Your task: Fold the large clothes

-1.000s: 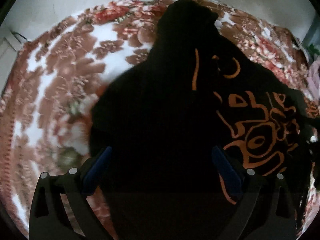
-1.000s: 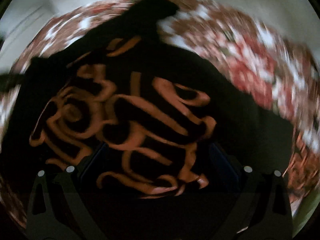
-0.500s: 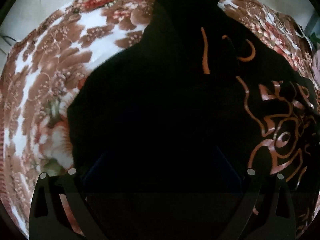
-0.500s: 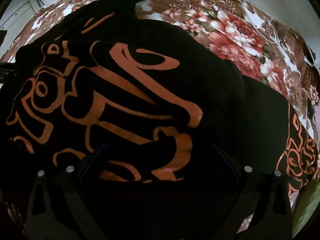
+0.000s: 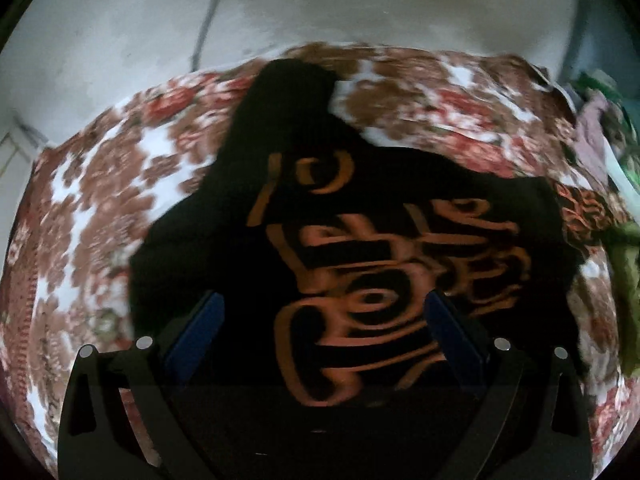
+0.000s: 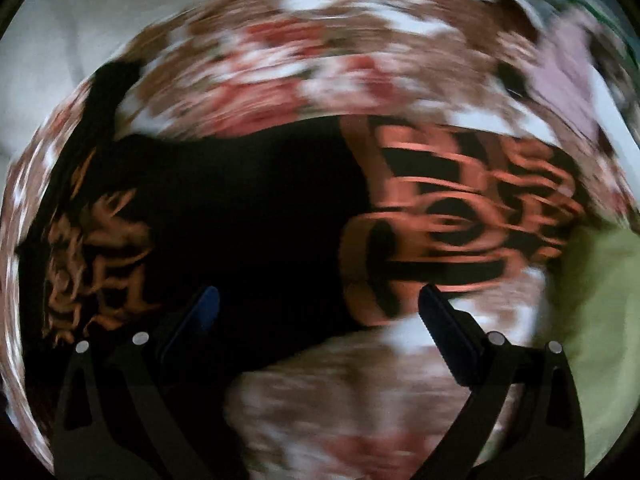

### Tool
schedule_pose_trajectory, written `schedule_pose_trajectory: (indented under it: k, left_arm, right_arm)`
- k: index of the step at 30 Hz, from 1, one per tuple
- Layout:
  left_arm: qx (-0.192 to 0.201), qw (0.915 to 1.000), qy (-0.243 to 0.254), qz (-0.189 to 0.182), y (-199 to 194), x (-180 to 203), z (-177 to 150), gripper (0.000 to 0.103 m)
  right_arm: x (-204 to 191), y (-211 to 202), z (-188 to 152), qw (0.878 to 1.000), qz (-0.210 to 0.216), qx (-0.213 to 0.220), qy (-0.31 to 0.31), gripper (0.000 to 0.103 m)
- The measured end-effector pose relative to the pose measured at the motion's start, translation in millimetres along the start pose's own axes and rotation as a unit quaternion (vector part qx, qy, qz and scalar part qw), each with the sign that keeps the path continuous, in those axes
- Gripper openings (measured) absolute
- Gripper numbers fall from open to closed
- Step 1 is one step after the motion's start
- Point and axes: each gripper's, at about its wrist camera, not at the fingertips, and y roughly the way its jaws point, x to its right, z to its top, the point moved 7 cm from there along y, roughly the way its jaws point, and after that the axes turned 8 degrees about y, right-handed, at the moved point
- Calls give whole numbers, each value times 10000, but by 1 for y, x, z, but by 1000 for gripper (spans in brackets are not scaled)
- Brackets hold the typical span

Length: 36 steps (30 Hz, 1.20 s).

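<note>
A large black garment with orange printed lettering (image 5: 360, 264) lies spread on a floral bedspread (image 5: 100, 216). One dark part of it (image 5: 292, 96) reaches toward the far edge of the bed. My left gripper (image 5: 324, 312) hovers open over the printed area, nothing between its blue-padded fingers. In the right wrist view the same garment (image 6: 248, 232) is heavily blurred, its print showing at left and right. My right gripper (image 6: 316, 304) is open above the garment's near edge, holding nothing.
A pale wall (image 5: 360, 4) with a cable (image 5: 204, 24) rises behind the bed. Other clothes, pink and green (image 5: 608, 128), are piled at the right. A yellow-green cloth (image 6: 592, 300) lies at the right beside the black garment.
Both grippers pulled back and up from the garment. The left view swung right, bringing the print under it. The right view swung right, showing the garment's near edge and bedspread.
</note>
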Motion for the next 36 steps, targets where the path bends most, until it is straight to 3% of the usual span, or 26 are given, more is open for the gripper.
schedule_pose_trajectory:
  k: [4, 7, 10, 12, 15, 17, 20, 21, 28, 30, 33, 36]
  left_arm:
    - [69, 9998, 114, -157, 6, 53, 3, 98]
    - [23, 9994, 92, -343, 15, 88, 2, 98]
    - [-83, 9990, 139, -413, 28, 112, 0, 98]
    - [-146, 9988, 121, -461, 35, 127, -1, 98]
    - [-178, 9983, 54, -557, 43, 140, 3, 98]
    - [-164, 9979, 2, -629, 48, 147, 7, 98]
    - [-166, 9969, 8, -770, 52, 158, 11, 98]
    - [-155, 9965, 71, -813, 54, 163, 14, 98]
    - [-57, 9944, 395, -978, 59, 182, 26, 98]
    - [-33, 9940, 392, -1019, 59, 183, 28, 98]
    - [-7, 9937, 334, -1071, 60, 181, 29, 98]
    - [-43, 9934, 332, -1093, 62, 181, 27, 98]
  right_arm:
    - [89, -17, 47, 9975, -195, 22, 676, 99]
    - [142, -23, 77, 9927, -91, -74, 1199, 99]
    - [173, -17, 101, 9885, 64, -250, 1493, 99]
    - [182, -8, 107, 9803, 435, -487, 1865, 99]
    - [189, 18, 99, 9396, 1428, -962, 2959, 99]
    - [192, 35, 91, 9149, 1757, -1162, 3442, 99]
    - [200, 51, 90, 9024, 1782, -1134, 3755, 99]
    - [204, 54, 91, 9004, 1720, -1131, 3833, 98]
    - [259, 61, 97, 9186, 578, -999, 3781, 94]
    - [272, 70, 87, 9094, 695, -1177, 3928, 93]
    - [279, 74, 81, 9135, 707, -1290, 3794, 85]
    - [280, 77, 81, 9114, 779, -1209, 3856, 90]
